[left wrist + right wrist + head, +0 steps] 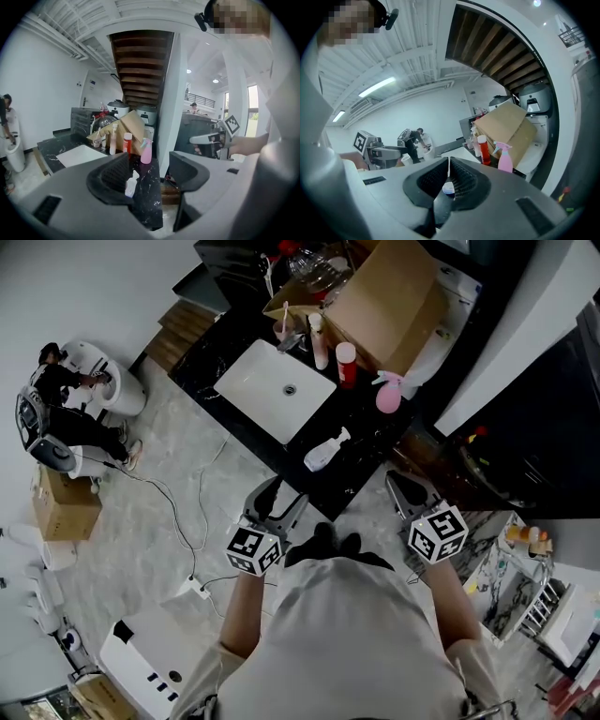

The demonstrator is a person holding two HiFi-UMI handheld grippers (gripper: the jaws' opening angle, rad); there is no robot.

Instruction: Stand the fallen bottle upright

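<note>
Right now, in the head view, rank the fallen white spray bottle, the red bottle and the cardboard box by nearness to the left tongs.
1. Fallen white spray bottle, lying just ahead of the left tongs.
2. Red bottle, beside the sink.
3. Cardboard box, far back.

My left gripper [151, 169]: jaws wide apart, nothing gripped. White spray bottle [131, 184] shows in the gap, on the black counter [149, 197]. Farther back: pink spray bottle [146, 151], red bottle [127, 143], cardboard box [129, 125].
</note>
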